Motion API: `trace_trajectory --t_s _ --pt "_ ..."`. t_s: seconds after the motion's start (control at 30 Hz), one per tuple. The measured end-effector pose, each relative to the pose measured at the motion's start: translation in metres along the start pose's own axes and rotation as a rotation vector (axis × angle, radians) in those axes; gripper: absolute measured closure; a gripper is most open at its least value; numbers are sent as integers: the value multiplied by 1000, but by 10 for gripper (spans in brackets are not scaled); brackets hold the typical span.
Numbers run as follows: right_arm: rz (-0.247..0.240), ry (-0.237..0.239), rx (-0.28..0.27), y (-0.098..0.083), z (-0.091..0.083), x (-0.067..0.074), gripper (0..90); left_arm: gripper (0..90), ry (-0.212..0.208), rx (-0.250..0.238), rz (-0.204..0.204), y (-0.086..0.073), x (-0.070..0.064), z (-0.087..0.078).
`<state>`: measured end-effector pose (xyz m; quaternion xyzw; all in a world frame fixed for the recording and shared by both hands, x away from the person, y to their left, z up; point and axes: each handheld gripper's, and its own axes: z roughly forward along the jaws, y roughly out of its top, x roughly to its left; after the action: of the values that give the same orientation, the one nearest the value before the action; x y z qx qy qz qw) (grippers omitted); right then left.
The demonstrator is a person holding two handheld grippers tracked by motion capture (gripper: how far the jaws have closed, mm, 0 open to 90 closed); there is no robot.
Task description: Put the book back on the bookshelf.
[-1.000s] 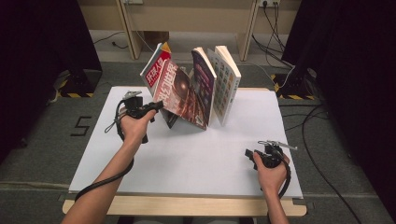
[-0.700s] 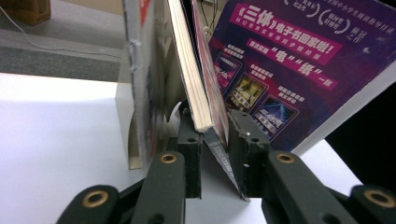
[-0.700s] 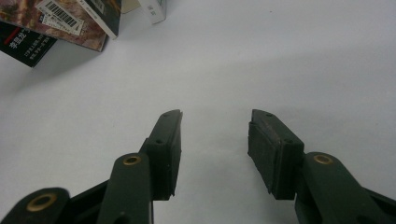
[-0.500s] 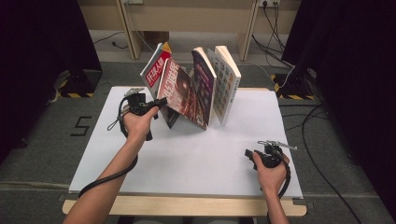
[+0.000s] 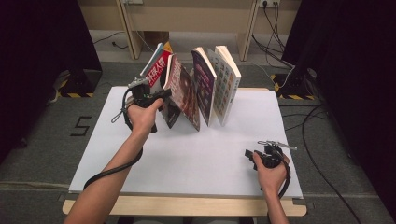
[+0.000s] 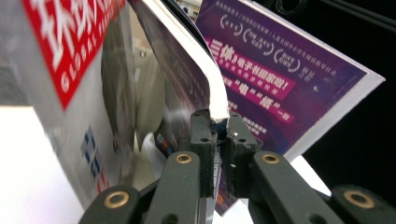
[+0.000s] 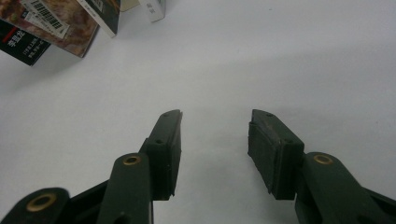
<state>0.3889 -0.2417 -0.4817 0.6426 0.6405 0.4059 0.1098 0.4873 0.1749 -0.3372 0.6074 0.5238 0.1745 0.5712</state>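
Observation:
Several books and magazines lean together at the back of the white table point(image 5: 187, 158). My left gripper point(image 5: 163, 94) is among them, and its jaws have just been closing on the white edge of the brown-covered book point(image 5: 184, 93). In the left gripper view the pads point(image 6: 205, 135) pinch that edge point(image 6: 215, 100), so the left gripper point(image 6: 218, 122) is shut on it. A red magazine point(image 6: 70, 46) stands to its left and a purple book point(image 6: 280, 79) to its right. My right gripper point(image 5: 251, 156) rests low at the front right, open with nothing between its jaws point(image 7: 215, 126).
The purple book point(image 5: 204, 81) and a pale book with a patterned cover point(image 5: 226, 79) stand right of the held one. Book corners point(image 7: 56, 23) show far ahead in the right gripper view. Cables point(image 5: 317, 140) trail on the floor to the right, and a wooden frame point(image 5: 187, 18) stands behind.
The left gripper's jaws closed onto the brown book's edge, and the hand rose a little toward the books. The right hand kept still.

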Motion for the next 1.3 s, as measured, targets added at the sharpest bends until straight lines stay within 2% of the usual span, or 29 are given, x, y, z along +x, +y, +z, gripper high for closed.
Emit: trace_trajectory --t_s 0.13,0.27,0.37,0.5,0.67,0.93,0.97,1.2,1.3 --pt "-2 -2 3 0 1 0 544 837 29 -18 59 8 -4 3" --pt "-6 -3 8 -1 2 1 544 837 50 -38 94 13 -7 6" --pt "-16 -6 6 0 2 1 543 837 60 -47 102 16 -8 11" --pt "-13 -4 8 -1 2 1 543 837 80 -55 138 21 -10 16" --pt "-19 -7 9 0 2 1 543 837 99 -75 143 28 -11 21" --pt "-5 -3 24 -1 3 2 541 837 121 -89 186 35 -12 28" --pt "-22 -6 22 -1 3 1 540 836 119 -89 192 35 -13 29" --pt "-5 0 32 -1 4 2 536 819 92 -59 155 26 -8 28" --pt "-16 0 28 -1 4 2 534 784 94 -34 142 23 -5 30"
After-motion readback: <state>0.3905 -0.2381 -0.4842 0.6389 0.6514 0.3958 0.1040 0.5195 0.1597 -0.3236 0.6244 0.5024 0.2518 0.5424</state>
